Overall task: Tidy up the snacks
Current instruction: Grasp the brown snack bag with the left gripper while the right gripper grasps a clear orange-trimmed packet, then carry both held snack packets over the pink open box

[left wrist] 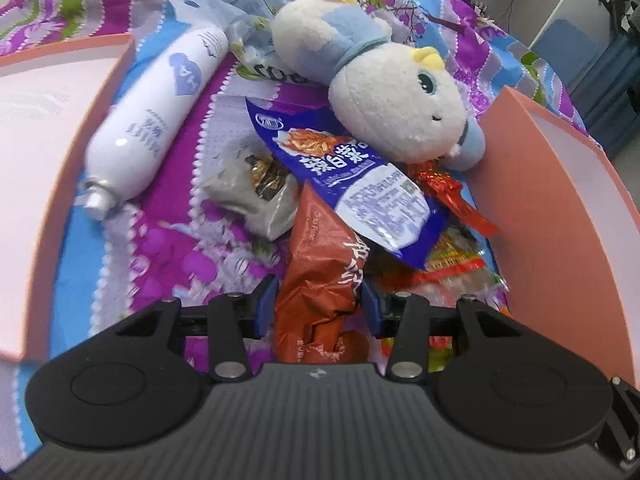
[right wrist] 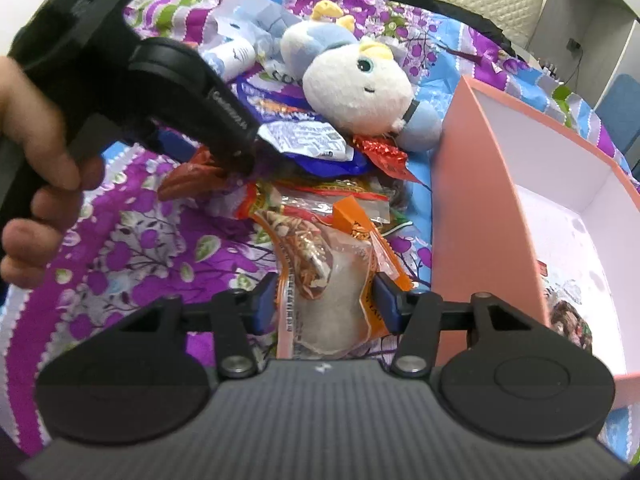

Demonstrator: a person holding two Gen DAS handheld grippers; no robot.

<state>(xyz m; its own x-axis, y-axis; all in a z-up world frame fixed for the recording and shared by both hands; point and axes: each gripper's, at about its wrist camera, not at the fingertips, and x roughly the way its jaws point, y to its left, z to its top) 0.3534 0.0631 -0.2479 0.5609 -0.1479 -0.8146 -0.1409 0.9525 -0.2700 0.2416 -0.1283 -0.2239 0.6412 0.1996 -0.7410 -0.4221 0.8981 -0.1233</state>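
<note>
Purple floral bedspread (left wrist: 168,248) carries two pink boxes (right wrist: 480,208), a plush toy (left wrist: 384,92) and piled snacks. Left gripper (left wrist: 318,304) pinches a red-brown snack bag (left wrist: 320,280); right gripper (right wrist: 326,300) pinches a clear orange snack packet (right wrist: 332,280) beside one box.

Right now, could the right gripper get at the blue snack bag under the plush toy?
Probably not straight away. The right gripper is already shut on a clear snack packet, and the left gripper sits across the blue snack bag, with the plush toy resting on it.
</note>
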